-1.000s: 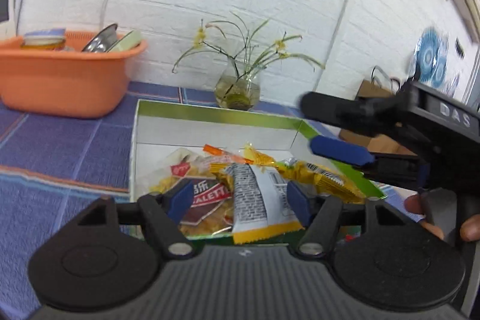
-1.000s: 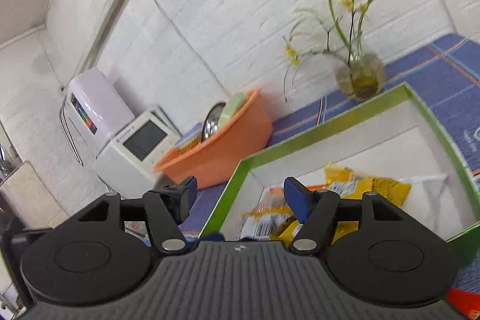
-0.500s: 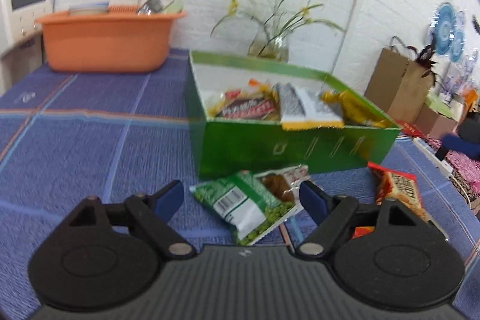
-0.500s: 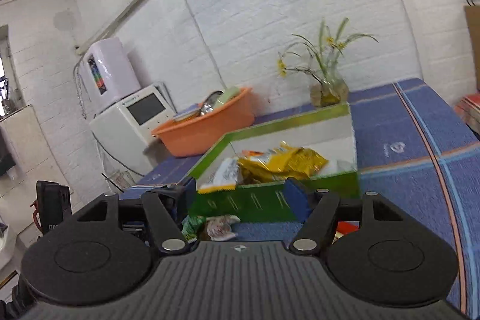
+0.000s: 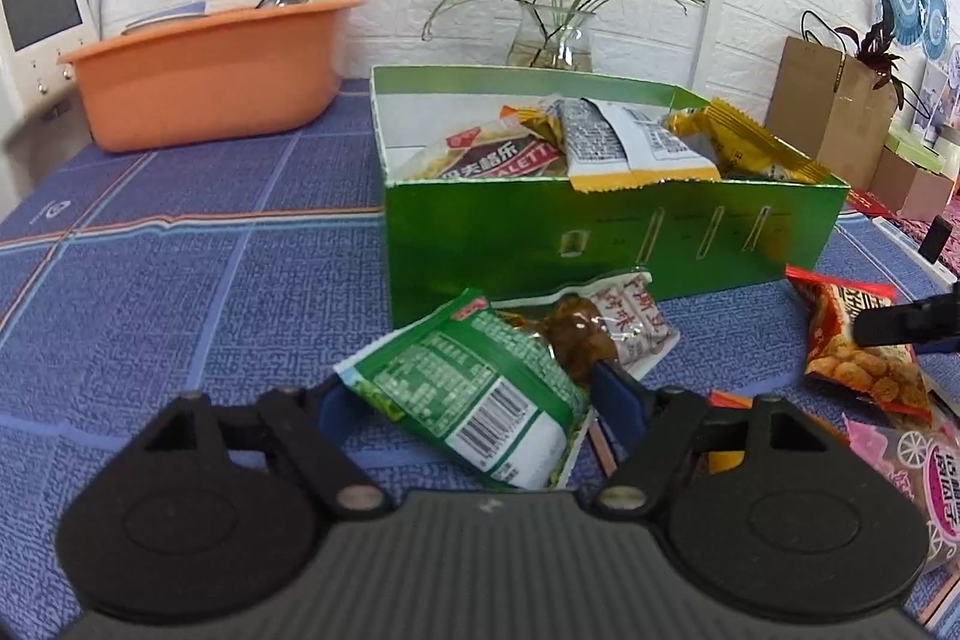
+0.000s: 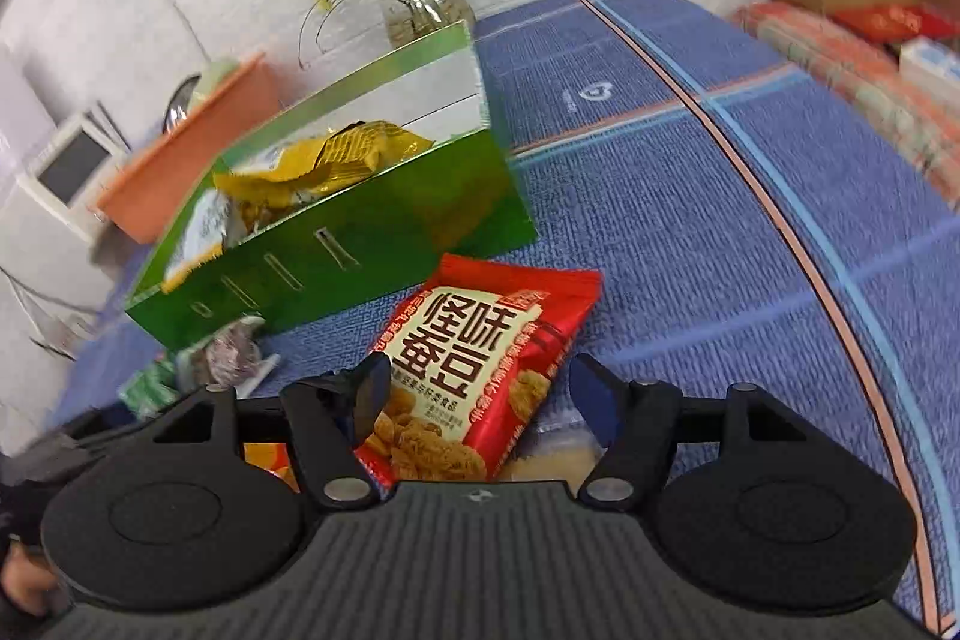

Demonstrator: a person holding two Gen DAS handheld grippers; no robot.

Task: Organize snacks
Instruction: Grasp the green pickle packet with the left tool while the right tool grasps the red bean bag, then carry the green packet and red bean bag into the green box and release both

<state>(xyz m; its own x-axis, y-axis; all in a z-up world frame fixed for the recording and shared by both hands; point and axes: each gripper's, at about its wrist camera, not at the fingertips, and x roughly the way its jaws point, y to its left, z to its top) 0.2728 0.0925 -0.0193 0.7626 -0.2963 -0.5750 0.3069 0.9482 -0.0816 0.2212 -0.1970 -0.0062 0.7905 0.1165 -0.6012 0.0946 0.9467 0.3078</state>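
Green snack bag point(image 5: 474, 394) lay on the tabletop point(image 5: 180, 280) between your left tool's point(image 5: 474, 397) closing jaws, pointing toward the box point(image 5: 600, 244). Your right tool point(image 6: 480, 400) stood wide over the red bag point(image 6: 474, 370).

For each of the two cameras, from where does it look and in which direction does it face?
Left wrist: sits on the left gripper, faces forward and down at the green packet between its closing fingers, the green box behind; the right gripper's tip shows at the right edge.
Right wrist: sits on the right gripper, tilted, faces down at the red packet between its open fingers; a fingertip of the person shows bottom left.
Shared: green box, red packet, orange basin, flower vase.
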